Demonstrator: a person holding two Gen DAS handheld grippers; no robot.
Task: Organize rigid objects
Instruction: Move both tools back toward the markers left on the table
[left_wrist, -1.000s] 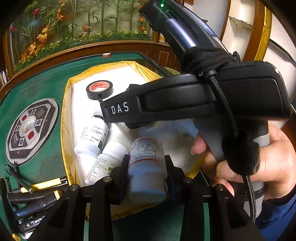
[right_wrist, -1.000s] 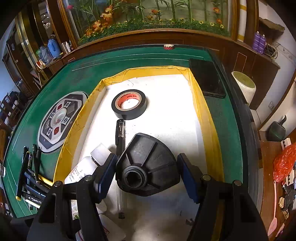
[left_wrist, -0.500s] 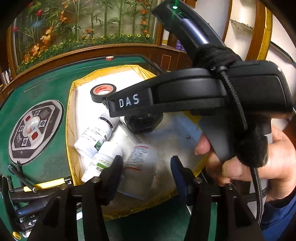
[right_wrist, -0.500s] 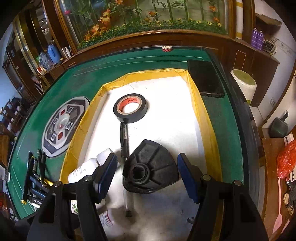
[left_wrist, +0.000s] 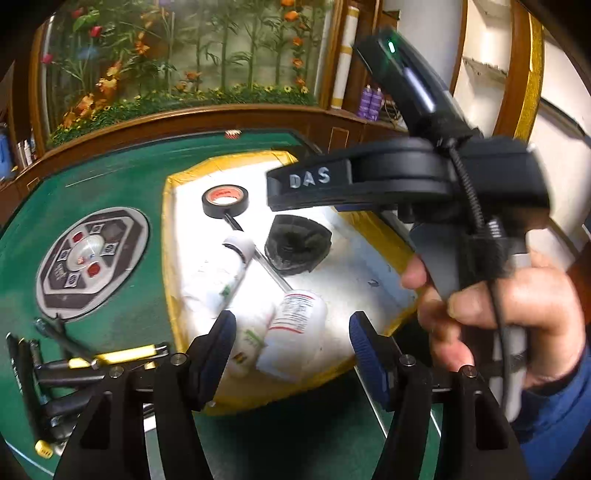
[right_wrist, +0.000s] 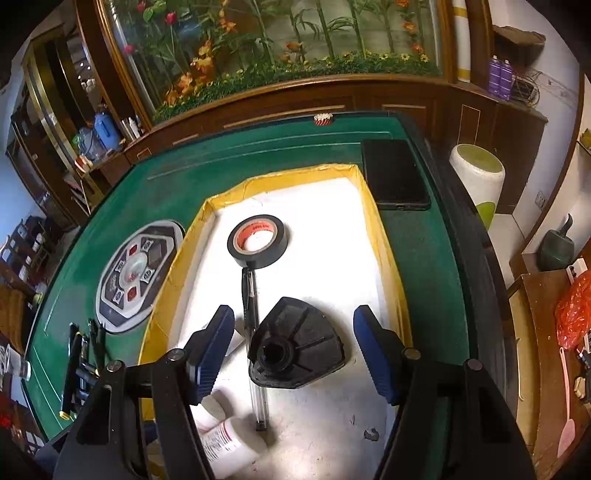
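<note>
A white bottle with a red-printed label (left_wrist: 295, 325) lies on its side in the yellow-rimmed white tray (left_wrist: 168, 236), between the fingers of the left hand-held gripper (left_wrist: 291, 343), whose jaws are opening and whose pads do not touch it. Just left of it lie two more white bottles (left_wrist: 221, 269). Farther ahead rests a black fan-shaped plastic part (right_wrist: 295, 347), which sits between the spread, empty jaws of the right hand-held gripper (right_wrist: 293, 347), untouched. A pen (right_wrist: 251, 325) lies beside that part, reaching a roll of black tape (right_wrist: 257, 240) beyond. The tray stands on the green bench (right_wrist: 110, 206); a dark tablet (right_wrist: 395, 173) lies right of it.
</note>
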